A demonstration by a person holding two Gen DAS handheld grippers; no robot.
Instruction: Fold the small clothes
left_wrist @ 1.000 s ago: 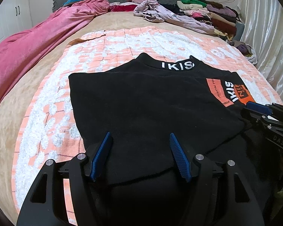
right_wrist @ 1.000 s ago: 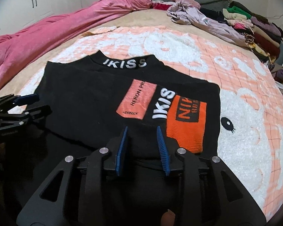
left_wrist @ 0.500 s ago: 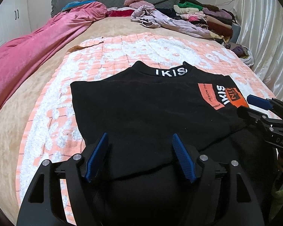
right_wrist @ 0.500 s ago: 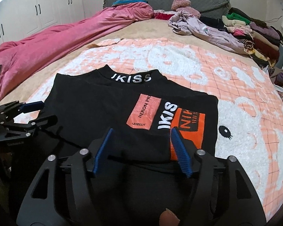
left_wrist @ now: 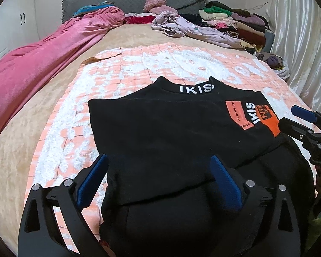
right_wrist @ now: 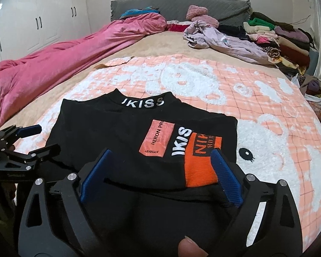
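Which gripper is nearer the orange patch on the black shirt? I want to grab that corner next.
Right. The right gripper hangs over the orange patch; the left gripper is across the black shirt, by its plain side.

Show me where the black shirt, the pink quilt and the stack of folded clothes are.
black shirt [right_wrist: 109, 137]: right wrist view, plain chest fabric.
pink quilt [left_wrist: 45, 57]: left wrist view, middle of its length.
stack of folded clothes [right_wrist: 286, 40]: right wrist view, middle layers.
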